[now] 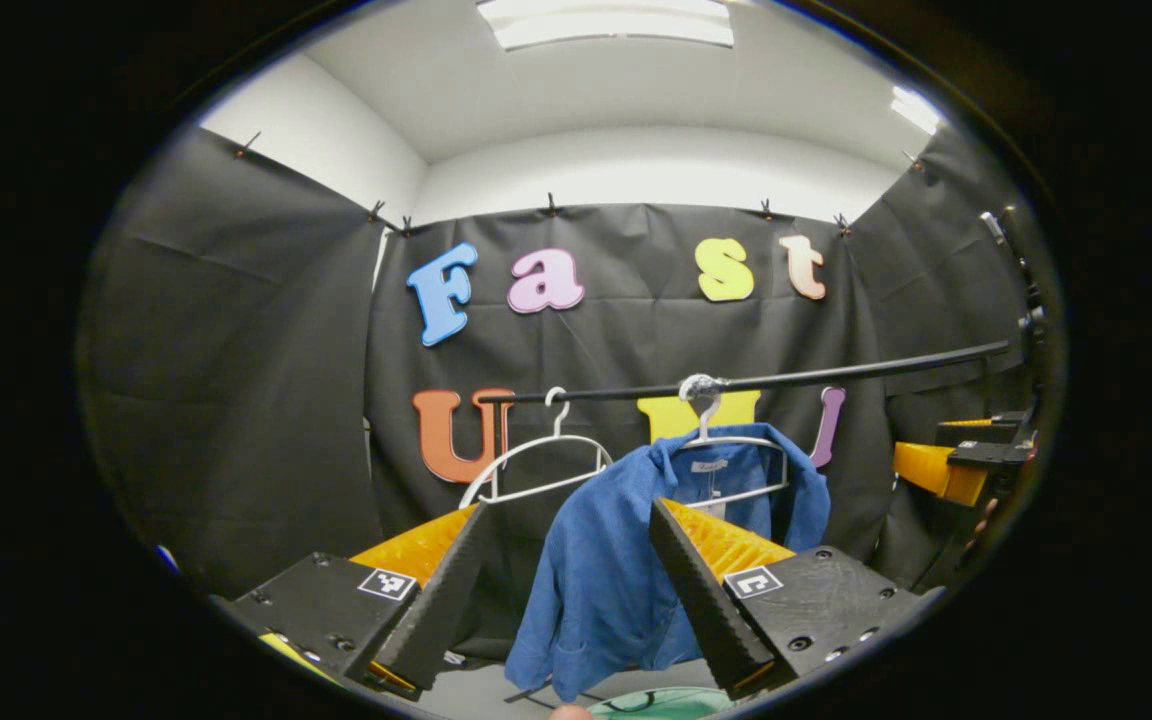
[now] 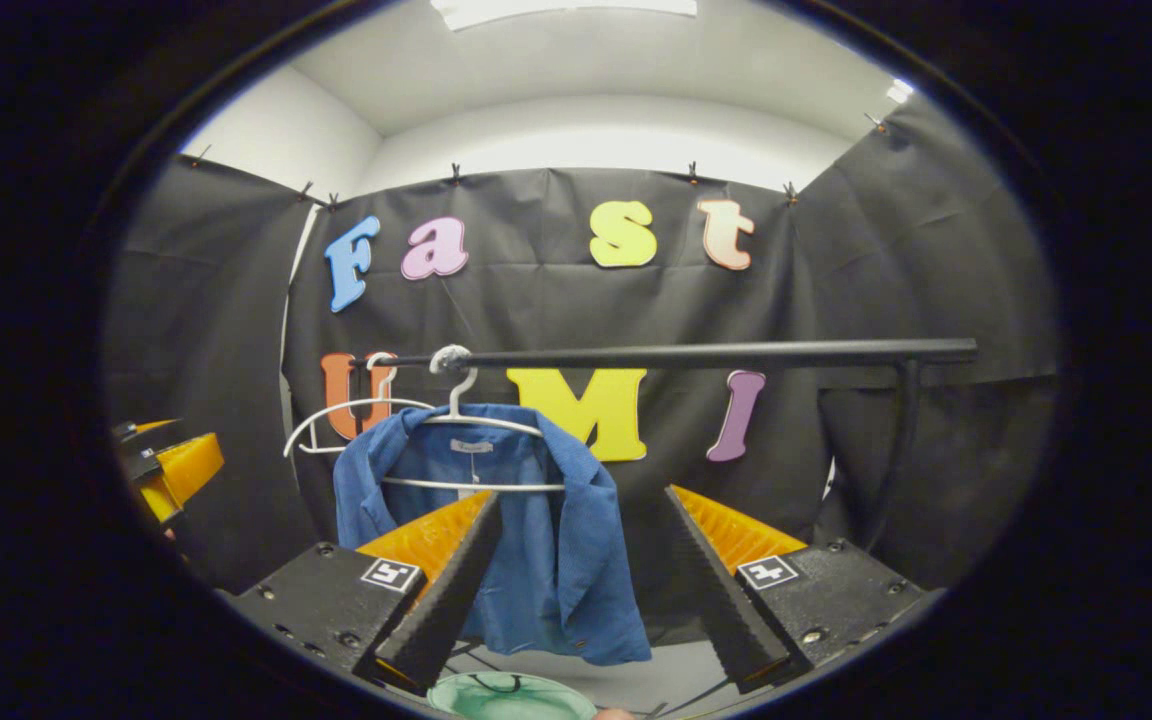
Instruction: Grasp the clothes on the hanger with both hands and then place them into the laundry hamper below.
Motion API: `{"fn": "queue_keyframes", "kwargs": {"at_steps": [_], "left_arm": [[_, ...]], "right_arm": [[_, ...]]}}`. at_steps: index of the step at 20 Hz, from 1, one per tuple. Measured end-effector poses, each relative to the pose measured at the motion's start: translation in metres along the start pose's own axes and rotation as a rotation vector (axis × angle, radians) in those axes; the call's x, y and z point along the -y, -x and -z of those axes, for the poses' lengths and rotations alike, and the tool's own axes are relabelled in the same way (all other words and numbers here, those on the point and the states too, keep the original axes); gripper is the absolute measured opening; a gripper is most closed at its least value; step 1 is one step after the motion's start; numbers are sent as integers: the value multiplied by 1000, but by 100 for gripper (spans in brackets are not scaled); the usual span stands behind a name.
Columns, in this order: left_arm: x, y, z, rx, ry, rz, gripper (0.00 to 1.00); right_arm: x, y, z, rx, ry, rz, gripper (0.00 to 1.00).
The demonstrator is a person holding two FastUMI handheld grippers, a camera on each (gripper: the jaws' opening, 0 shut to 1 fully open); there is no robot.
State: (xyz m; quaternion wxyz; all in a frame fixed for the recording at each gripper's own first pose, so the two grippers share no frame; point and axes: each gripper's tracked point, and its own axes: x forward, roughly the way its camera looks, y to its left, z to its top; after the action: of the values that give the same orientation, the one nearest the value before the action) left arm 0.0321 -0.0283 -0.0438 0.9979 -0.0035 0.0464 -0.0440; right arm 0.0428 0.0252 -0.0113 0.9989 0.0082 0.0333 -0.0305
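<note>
Closest to my cameras are my own fingers: my left gripper (image 1: 566, 590) is wide open and holds nothing, and my right gripper (image 2: 581, 580) is wide open and empty too. Ahead of both, not touched by either, hangs the blue shirt (image 1: 606, 560) on a white hanger (image 1: 731, 440), whose hook sits on the black rail (image 1: 786, 378). The rail runs sideways across my view and the shirt hangs downward from it, so its long axis is vertical. In the left gripper view the shirt lies almost straight ahead between my fingers; in the right gripper view it lies ahead and to the left, mostly behind my left finger. I judge therefore that my left gripper is better lined up, and my right one must shift leftward to meet the other shoulder. A second, empty hanger (image 1: 536, 465) hangs on the rail just beside the shirt. Below the shirt I see a green rim (image 2: 506, 695), probably the laundry hamper. A small label sits at the shirt collar (image 2: 471, 446), but its writing is too small to read. My fingers also carry square black-and-white markers.
</note>
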Motion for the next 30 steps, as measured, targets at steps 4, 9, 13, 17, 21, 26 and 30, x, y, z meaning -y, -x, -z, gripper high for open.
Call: {"fn": "queue_keyframes", "kwargs": {"at_steps": [4,9,13,17,21,26,30], "left_arm": [[7,-9,24,-63,59,53,100],[30,-26,47,-125,83,115,100],[57,-48,76,-174,77,133,100],[77,-73,108,-239,84,117,100],[88,-101,132,-290,67,83,96],[96,-133,172,-376,88,28,97],[95,-155,179,-386,121,-5,96]], "right_arm": [[-3,-12,25,-56,-22,60,100],[-7,-38,52,-123,-51,97,99],[-4,-71,85,-195,-59,82,99],[2,-110,117,-277,-81,59,99],[5,-152,148,-366,-97,28,99],[16,-187,168,-426,-131,11,97],[24,-203,165,-422,-183,-8,91]]}}
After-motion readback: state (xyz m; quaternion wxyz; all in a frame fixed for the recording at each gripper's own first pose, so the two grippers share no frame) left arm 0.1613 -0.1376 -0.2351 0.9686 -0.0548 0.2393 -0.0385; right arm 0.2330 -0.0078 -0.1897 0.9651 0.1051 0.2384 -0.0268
